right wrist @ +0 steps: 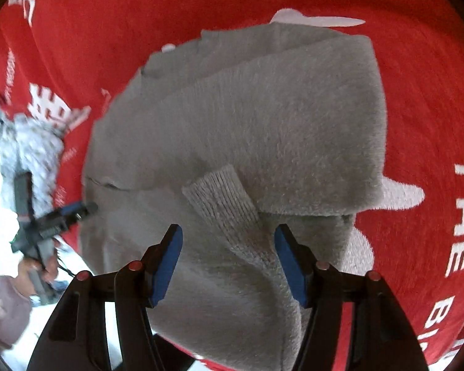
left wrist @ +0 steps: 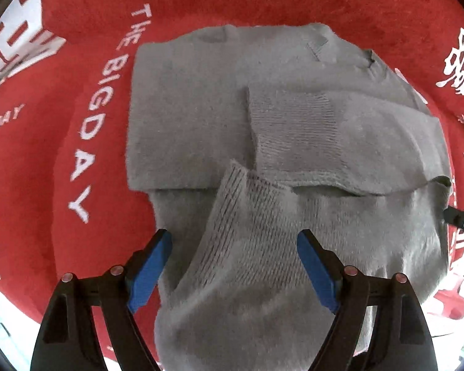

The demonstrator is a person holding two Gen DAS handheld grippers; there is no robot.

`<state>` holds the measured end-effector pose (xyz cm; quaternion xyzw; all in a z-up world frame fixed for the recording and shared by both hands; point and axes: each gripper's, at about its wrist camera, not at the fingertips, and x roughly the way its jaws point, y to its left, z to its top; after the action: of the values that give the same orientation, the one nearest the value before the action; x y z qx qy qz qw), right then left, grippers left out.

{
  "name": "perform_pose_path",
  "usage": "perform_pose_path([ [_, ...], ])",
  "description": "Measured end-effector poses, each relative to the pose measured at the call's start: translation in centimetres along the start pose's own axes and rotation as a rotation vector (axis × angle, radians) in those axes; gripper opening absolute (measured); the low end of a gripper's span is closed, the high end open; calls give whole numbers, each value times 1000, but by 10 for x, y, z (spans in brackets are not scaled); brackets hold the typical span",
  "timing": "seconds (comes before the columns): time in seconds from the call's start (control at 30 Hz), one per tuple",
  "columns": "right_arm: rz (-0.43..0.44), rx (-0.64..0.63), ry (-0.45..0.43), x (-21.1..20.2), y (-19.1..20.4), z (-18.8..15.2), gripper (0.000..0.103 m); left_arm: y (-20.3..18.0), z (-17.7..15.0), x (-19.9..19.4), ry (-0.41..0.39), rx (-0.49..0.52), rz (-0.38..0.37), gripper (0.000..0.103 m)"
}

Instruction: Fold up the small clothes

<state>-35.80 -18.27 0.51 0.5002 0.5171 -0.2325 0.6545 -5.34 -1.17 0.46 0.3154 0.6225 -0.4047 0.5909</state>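
On the red printed cloth (left wrist: 86,46) lies the grey knit sweater (left wrist: 185,117), sleeves folded inward, flanked by the left gripper (left wrist: 233,258) and right gripper (right wrist: 229,255), both spread and empty; probably soft, light and limp, best pinched at a ribbed cuff (right wrist: 222,198).

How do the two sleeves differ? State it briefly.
The far sleeve lies flat, crosswise on the sweater body; the near sleeve runs diagonally, bunched. Only the near sleeve sits between the fingers of the open left gripper. Both are grey with ribbed cuffs.
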Motion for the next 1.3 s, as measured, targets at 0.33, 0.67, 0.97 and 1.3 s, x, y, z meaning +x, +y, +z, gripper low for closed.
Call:
perform_pose_path([
  [0.33, -198, -68, -158, -39, 33, -26, 8, 0, -13, -55, -122, 87, -88, 8],
  [0.67, -244, -160, -367, -114, 74, 21, 8, -1, 43, -134, -339, 77, -127, 8],
  [0.97, -257, -119, -317, -52, 43, 119, 8, -17, 127, -60, -348, 82, -5, 8],
  [1.3, -275, -29, -241, 23, -1, 145, 8, -2, 148, 23, -279, 37, 127, 34],
])
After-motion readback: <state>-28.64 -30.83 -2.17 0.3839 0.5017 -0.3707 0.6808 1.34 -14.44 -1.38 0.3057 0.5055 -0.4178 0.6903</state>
